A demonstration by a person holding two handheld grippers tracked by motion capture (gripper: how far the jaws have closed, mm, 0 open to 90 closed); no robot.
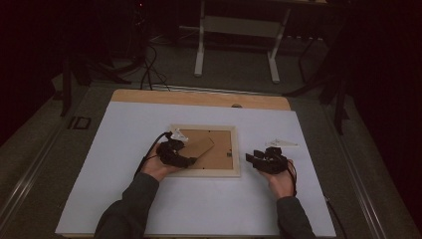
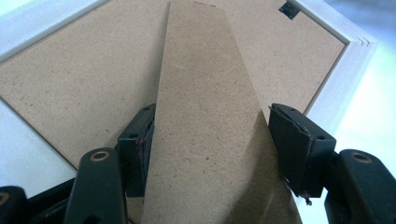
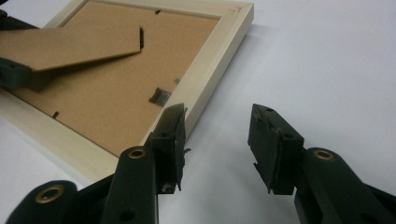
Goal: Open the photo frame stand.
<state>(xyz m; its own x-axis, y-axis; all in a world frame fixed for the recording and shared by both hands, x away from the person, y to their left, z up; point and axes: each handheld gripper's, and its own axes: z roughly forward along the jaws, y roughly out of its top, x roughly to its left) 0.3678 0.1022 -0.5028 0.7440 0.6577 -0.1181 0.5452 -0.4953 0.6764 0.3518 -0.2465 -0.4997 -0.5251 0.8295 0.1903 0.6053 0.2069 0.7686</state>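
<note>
The left gripper (image 2: 210,140) grasps the cardboard stand (image 2: 205,116) of the frame (image 3: 210,74); the right gripper (image 3: 217,140), released, waits at the frame's 3 o'clock edge on the open bench (image 1: 149,209).

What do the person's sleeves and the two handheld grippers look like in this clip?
Both forearms wear dark grey long sleeves. The left gripper and right gripper are black, each topped by a pale three-cornered plate and trailing a black cable. Up close, the arms carrying the jaws have brass-coloured rivets, and the black pads look frayed at their edges.
</note>
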